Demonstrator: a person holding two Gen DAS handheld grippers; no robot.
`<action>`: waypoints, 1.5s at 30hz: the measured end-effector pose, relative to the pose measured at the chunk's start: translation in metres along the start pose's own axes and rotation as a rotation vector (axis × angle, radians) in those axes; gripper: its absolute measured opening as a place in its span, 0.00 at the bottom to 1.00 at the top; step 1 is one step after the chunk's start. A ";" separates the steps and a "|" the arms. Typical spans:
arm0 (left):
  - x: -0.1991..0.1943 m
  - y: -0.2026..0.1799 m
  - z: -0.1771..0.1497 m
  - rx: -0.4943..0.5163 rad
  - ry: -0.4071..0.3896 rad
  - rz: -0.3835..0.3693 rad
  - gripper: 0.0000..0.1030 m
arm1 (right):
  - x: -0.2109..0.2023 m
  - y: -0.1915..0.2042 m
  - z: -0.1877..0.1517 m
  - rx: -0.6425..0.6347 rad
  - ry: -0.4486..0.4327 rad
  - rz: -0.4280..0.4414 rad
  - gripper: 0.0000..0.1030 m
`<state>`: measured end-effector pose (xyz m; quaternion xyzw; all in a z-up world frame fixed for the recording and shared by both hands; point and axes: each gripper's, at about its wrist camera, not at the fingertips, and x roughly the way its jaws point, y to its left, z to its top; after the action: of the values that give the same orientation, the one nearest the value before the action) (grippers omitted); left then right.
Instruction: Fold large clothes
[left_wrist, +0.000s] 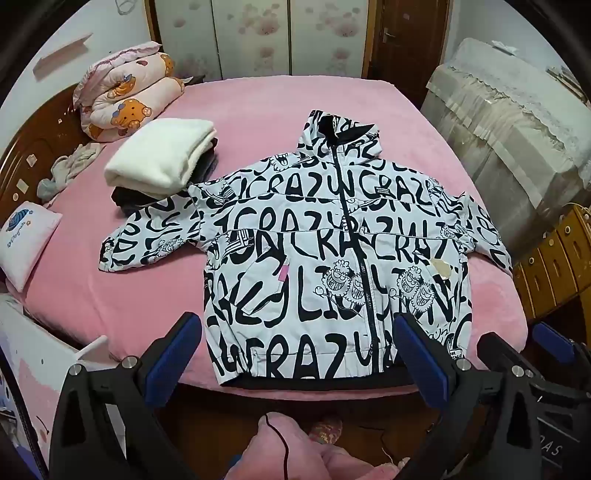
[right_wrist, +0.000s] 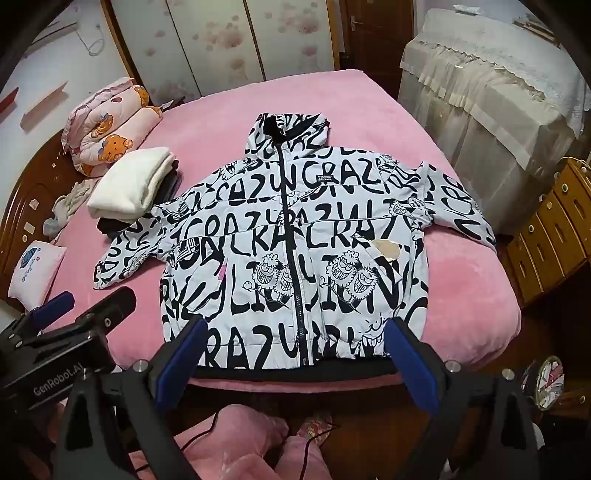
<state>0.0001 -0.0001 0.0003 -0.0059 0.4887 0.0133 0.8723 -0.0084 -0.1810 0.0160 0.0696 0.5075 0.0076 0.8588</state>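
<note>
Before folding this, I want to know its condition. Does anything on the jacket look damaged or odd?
Yes. The jacket has a beige patch on its front, right of the zipper in the picture, where the printed surface looks torn or peeled away. A small pink tag also sticks out near the other pocket. Otherwise it lies flat, zipped.

A bed (left_wrist: 258, 110) under a pink cover fills the room, its dark wooden headboard (left_wrist: 33, 147) at the left. Behind stand pale floral wardrobe doors (right_wrist: 221, 40) and a brown door (right_wrist: 373, 33). A lace-draped cabinet (right_wrist: 491, 110) and wooden drawers (right_wrist: 546, 236) line the right side.
</note>
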 end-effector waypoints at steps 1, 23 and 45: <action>0.000 -0.001 0.000 0.006 -0.004 0.010 0.99 | 0.000 -0.001 0.000 0.001 0.001 0.001 0.94; 0.000 0.000 0.000 0.006 -0.006 0.007 0.99 | 0.001 -0.006 0.005 -0.002 0.004 -0.006 0.94; 0.000 0.000 0.000 0.009 -0.012 0.010 0.99 | -0.003 -0.004 0.002 -0.001 0.002 -0.007 0.94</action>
<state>-0.0004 0.0001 0.0003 0.0004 0.4838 0.0156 0.8750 -0.0084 -0.1851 0.0187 0.0677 0.5084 0.0049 0.8584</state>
